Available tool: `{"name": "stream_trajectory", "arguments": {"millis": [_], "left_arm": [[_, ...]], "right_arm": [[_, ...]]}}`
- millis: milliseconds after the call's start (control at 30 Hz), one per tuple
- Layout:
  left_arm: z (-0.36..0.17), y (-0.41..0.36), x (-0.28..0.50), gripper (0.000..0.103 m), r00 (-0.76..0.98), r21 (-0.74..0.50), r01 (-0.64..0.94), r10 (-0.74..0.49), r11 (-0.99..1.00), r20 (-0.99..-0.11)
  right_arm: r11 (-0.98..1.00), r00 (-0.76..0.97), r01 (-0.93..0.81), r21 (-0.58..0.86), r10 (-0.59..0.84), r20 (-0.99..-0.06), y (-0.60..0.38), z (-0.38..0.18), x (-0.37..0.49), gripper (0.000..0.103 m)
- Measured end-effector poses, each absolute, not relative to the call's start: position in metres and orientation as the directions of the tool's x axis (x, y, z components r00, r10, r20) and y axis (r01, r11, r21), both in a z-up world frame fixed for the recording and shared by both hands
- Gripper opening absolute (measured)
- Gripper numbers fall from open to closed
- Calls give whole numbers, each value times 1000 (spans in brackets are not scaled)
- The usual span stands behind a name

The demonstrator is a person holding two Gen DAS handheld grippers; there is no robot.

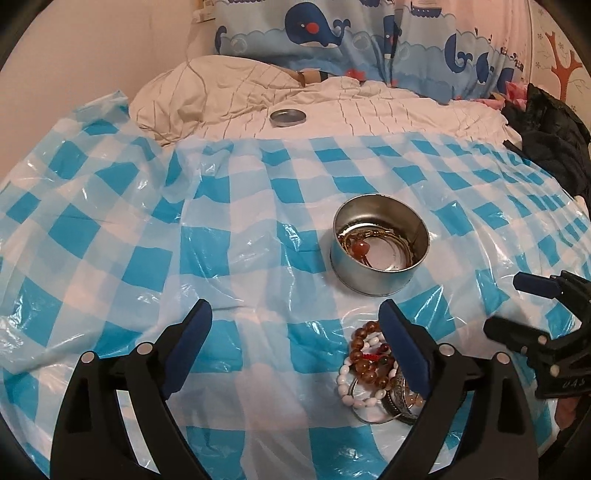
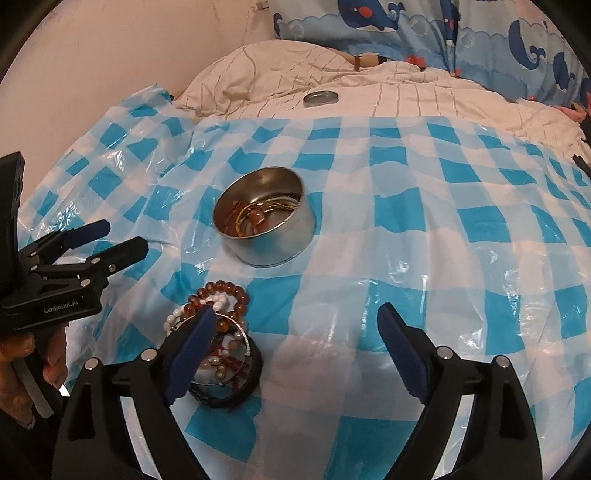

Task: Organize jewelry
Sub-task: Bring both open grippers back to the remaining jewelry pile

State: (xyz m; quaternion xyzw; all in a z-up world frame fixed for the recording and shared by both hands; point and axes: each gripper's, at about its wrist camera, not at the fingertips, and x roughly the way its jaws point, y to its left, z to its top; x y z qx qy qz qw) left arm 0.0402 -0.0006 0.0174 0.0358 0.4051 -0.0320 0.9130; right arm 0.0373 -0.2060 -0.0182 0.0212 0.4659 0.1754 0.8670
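A round metal tin (image 1: 380, 247) (image 2: 264, 218) stands open on the blue-and-white checked plastic sheet (image 1: 229, 229) (image 2: 424, 221), with gold chains and a red-bead piece inside. Nearer me lies a pile of bracelets (image 1: 373, 365) (image 2: 221, 332): amber beads, white beads, metal bangles, a dark band. My left gripper (image 1: 297, 314) hangs open above the sheet, its right finger over the pile's edge, nothing between its jaws. My right gripper (image 2: 295, 317) is open too, its left finger over the pile. Each gripper also shows at the side of the other's view, the right gripper (image 1: 524, 306) and the left gripper (image 2: 110, 240).
The tin's lid (image 1: 287, 117) (image 2: 320, 98) lies on the striped cream quilt (image 1: 369, 114) behind the sheet. Whale-print pillows (image 1: 332, 33) (image 2: 443, 29) lean at the back. Dark clothing (image 1: 554, 140) is heaped at the right. A hand (image 2: 26, 373) holds the left gripper's handle.
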Motion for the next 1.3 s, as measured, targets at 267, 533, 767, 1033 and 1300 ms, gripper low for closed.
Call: {"name": "stream_trajectory", "arguments": {"millis": [267, 533, 767, 1033, 1300], "left_arm": [[13, 0, 45, 91, 663, 59, 84, -12, 995, -748], [9, -5, 46, 91, 656, 75, 97, -7, 993, -755], [9, -6, 44, 92, 657, 82, 98, -2, 992, -754], [10, -4, 44, 92, 659, 83, 96, -1, 992, -752], [10, -3, 45, 92, 654, 92, 98, 6, 991, -756]], "right_arm": [[924, 468, -320, 208, 345, -814, -192, -30, 40, 91], [903, 466, -381, 202, 375, -801, -181, -23, 32, 91], [900, 463, -388, 198, 376, -802, -177, -24, 30, 91], [897, 455, -395, 198, 378, -806, -174, -25, 29, 91], [884, 452, -422, 200, 396, -799, -168, -25, 26, 92]]}}
